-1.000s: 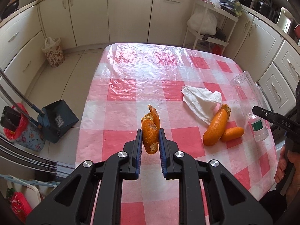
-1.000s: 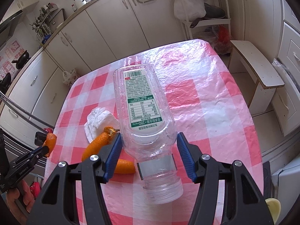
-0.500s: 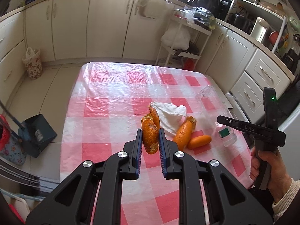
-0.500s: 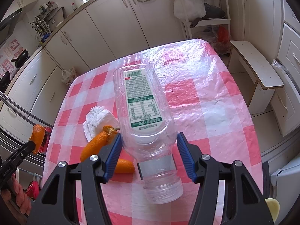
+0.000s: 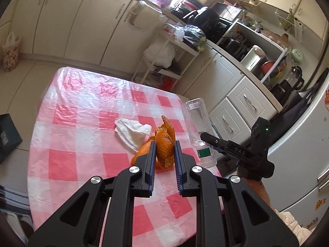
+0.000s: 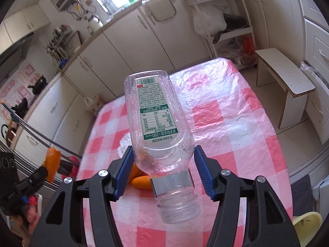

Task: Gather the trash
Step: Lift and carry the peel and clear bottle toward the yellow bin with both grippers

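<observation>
You have a curled orange peel (image 5: pixel 165 144) pinched upright, its torn tip pointing up, lifted above the pink checked cloth. Your clear, empty plastic bottle (image 6: pixel 159 127) lies tilted, green-and-white label facing up, open neck toward you. A crumpled white tissue (image 5: pixel 132 132) and more orange peel pieces (image 6: pixel 141 182) lie together on the cloth

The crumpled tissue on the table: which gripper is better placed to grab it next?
Neither is free: the left gripper holds orange peel, the right gripper a bottle. The tissue lies nearer the left.
</observation>
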{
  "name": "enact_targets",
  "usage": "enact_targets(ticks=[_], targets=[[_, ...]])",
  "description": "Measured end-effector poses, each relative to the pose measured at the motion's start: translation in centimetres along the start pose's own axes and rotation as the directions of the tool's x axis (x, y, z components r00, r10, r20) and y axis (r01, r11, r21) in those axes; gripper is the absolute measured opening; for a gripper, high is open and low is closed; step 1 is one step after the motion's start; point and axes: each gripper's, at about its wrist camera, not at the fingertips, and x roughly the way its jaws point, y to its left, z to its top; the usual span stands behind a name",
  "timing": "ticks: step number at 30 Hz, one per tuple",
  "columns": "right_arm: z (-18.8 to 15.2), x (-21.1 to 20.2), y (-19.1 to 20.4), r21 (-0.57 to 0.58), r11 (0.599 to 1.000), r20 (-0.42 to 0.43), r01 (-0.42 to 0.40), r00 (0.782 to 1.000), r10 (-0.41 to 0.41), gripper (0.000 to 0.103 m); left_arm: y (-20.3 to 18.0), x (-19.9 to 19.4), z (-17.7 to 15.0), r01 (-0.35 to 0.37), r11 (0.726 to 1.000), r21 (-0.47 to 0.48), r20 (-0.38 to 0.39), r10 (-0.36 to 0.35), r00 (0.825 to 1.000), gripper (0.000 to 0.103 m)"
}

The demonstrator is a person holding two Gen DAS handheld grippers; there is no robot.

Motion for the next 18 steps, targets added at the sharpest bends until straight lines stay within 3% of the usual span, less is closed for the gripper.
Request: enact_targets(ticks=[4, 8, 13, 18], targets=[[-0.4, -4.3, -0.5, 0.027, 0.997, 0.104, -0.068, 0.993, 0.065, 0.058, -2.7, -0.6, -1.1, 0.024, 0.999, 0.025, 0.003, -0.024, 1.000, 0.016], [-1.3, -8.5, -1.8, 0.013, 0.997, 0.155, -0.070, 0.986, 0.067, 0.058, -6.7, -0.8, -2.1, 0.047, 0.996, 0.076, -0.012, -0.046, 0.999, 0.016], [-4.0, -13.7, -5.5, -0.004, 1.000, 0.178, -0.004, 0.984, 0.005, 0.058, -13.1, 0.1, -3.3, 0.098, 0.982, 0.162, -0.051, -0.091, 0.995, 0.016], [-7.9, -18.1, -11.0, 0.059, 0.994, 0.182, 0.088, 0.978, -0.097, 0.058, -20.7, 4.5, -6.2, 0.128, 0.961, 0.244, -0.165, -0.089, 0.982, 0.016]])
